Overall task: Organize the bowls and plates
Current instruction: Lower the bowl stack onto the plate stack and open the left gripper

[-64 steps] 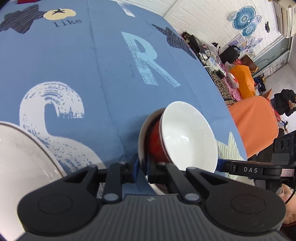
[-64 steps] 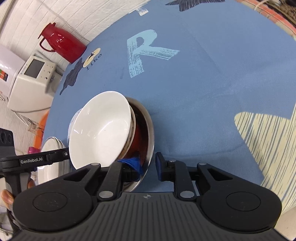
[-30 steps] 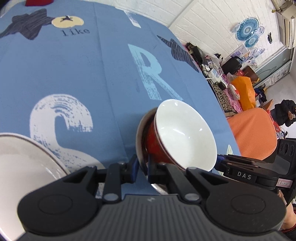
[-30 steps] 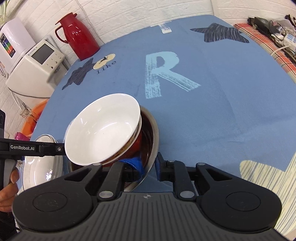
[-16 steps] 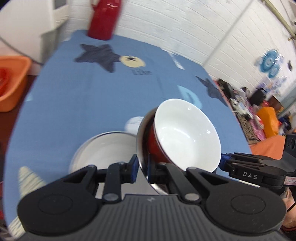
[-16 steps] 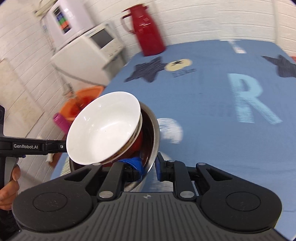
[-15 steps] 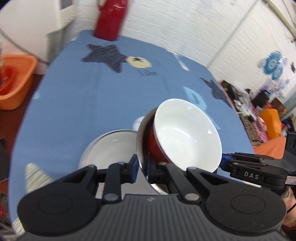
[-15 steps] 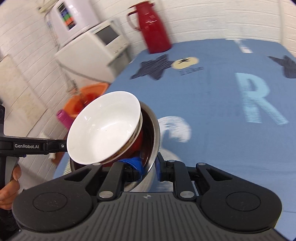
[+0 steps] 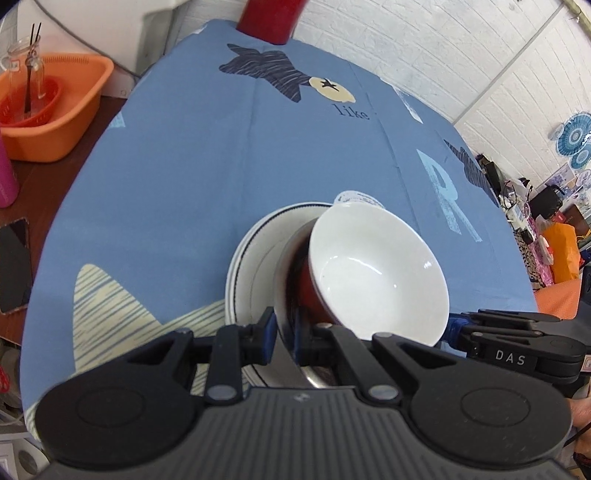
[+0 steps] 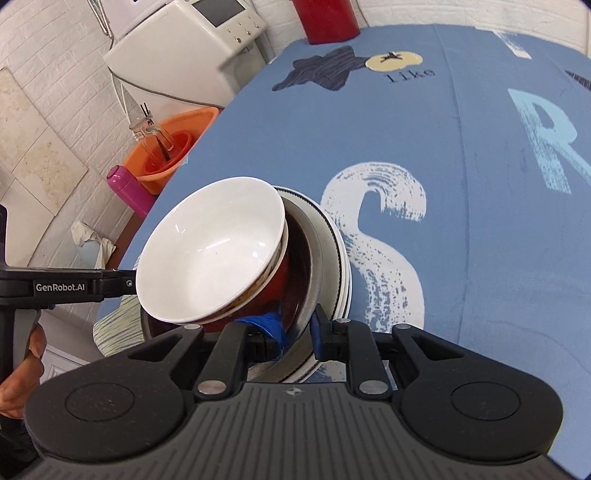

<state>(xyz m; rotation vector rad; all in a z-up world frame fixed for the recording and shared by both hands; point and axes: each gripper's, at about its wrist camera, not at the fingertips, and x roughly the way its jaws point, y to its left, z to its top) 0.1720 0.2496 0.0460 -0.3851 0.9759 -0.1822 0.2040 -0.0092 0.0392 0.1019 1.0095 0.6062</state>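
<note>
**Nested bowls held from both sides over the plate stack**

Left gripper (image 9: 282,334): jaws drawn narrow, pinching the rim of the steel bowl (image 9: 286,273) on its near edge. One blue pad sits outside the wall, the other inside.

Right gripper (image 10: 297,334): same hold on the opposite side of the rim, jaws narrow with the steel wall between the blue pads. A hand (image 10: 22,365) shows at the lower left of the right wrist view, wrapped round the left gripper's handle.

Contents of the steel bowl: a red bowl (image 9: 308,291) sits inside it, and a white bowl (image 9: 376,273) sits inside the red one. The nested set is tilted, the white bowl's mouth turned toward both cameras. Its interior looks clean and glossy.

Position: the set is over a stack of white plates (image 9: 255,266) with dark rim lines, which lies on the blue tablecloth (image 9: 184,166) beside the printed white "S" (image 10: 373,225). Whether the steel bowl's base touches the top plate cannot be told from either view.

Surroundings: an orange basin (image 9: 48,107) with a glass jar (image 9: 27,70) standing in it is off the table's edge. A pink bottle (image 10: 129,192) stands nearby. A red thermos (image 10: 325,18) stands at the far end of the table, next to a white appliance (image 10: 184,48).
</note>
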